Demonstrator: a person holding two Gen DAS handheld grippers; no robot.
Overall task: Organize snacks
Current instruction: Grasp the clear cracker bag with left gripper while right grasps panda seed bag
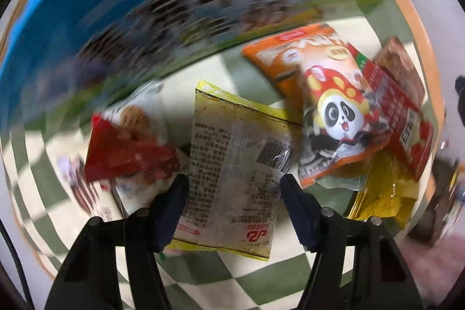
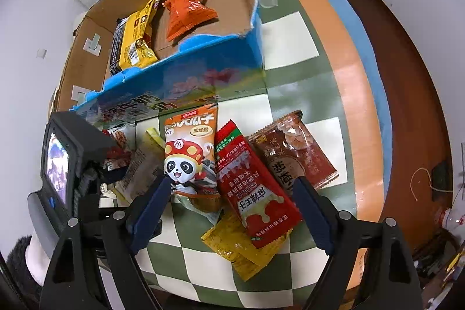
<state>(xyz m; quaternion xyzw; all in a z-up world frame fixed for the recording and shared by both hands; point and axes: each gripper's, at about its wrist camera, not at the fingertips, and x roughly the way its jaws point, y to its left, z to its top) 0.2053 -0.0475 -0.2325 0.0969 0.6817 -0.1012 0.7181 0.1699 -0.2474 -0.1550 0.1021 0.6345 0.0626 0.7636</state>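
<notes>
My left gripper [image 1: 234, 188] points down and is shut on a yellow-edged snack packet [image 1: 232, 164] that lies printed back up; both blue pads touch its sides. My right gripper [image 2: 232, 188] hangs open above a pile of packets: an orange panda packet [image 2: 189, 153], a red packet [image 2: 250, 188], a brown biscuit packet [image 2: 293, 150] and a gold packet [image 2: 232, 246] underneath. Nothing is between the right pads. Behind the pile stands an open cardboard box [image 2: 226, 57] with a blue printed wall, holding a yellow packet [image 2: 136, 39] and an orange packet [image 2: 189, 10].
A green-and-white checked cloth [image 2: 290, 34] covers the table, whose orange rim [image 2: 348, 77] curves down the right side. Left of the held packet lie a dark red packet [image 1: 128, 153] and a white biscuit packet [image 1: 136, 112]. The left gripper's housing [image 2: 64, 161] stands close beside my right fingers.
</notes>
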